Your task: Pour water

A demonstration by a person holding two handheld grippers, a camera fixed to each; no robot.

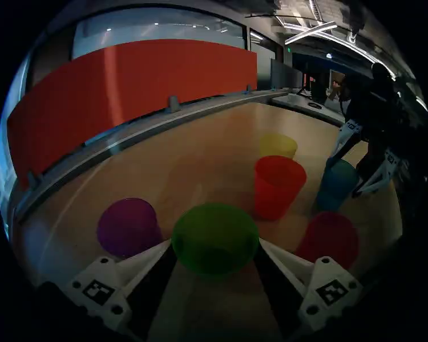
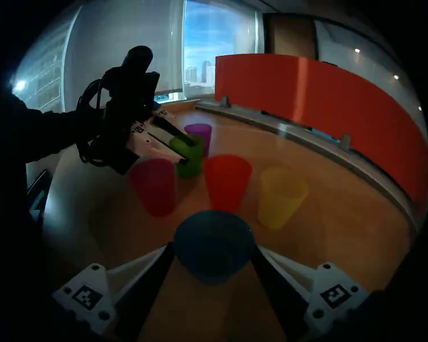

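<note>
While left gripper (image 1: 215, 244) clasps green cup (image 1: 214, 228), right gripper (image 2: 212, 246) clasps blue cup (image 2: 214, 232) — both translucent

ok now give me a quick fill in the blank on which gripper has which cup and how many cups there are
1. The left gripper has the ___ cup between its fingers.
2. The right gripper has the ___ cup between its fingers.
3. Counting every colour, there are ___ cups on or over the table.
Missing words: green cup; blue cup; six.
</note>
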